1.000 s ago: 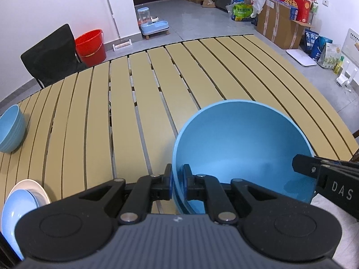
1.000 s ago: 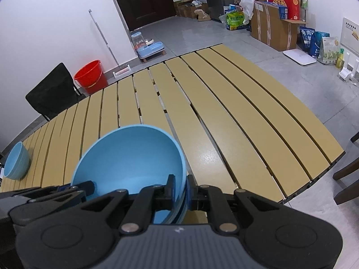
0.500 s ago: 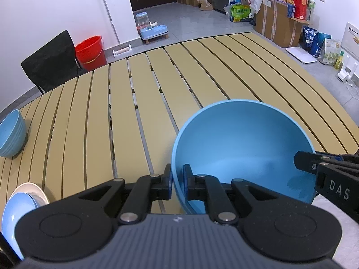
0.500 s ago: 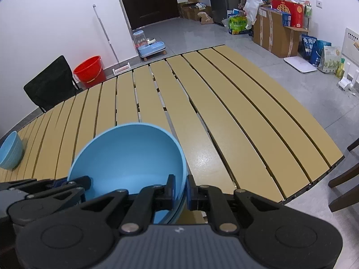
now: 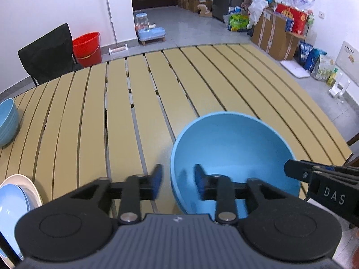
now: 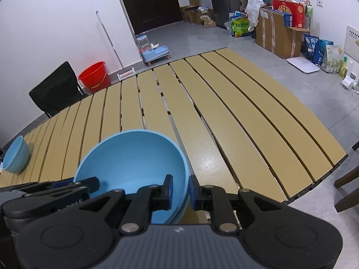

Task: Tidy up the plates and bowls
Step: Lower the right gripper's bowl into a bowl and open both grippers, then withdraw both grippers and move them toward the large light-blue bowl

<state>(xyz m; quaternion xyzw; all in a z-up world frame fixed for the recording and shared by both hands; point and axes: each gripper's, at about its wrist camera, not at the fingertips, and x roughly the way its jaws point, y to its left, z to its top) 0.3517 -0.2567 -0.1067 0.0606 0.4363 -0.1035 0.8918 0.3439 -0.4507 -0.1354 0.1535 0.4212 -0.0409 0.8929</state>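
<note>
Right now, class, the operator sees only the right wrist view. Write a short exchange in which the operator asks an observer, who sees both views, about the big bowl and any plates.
Operator: Is the left gripper clamped on the big bowl?
Observer: No. The left gripper is opening. The big bowl has its rim between the pads, which look clear of it.
Operator: Are there plates near me?
Observer: Yes. A blue plate lies on a white plate at the table's near left edge.

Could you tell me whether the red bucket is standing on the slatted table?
No, the red bucket stands on the floor beyond the table.
</note>
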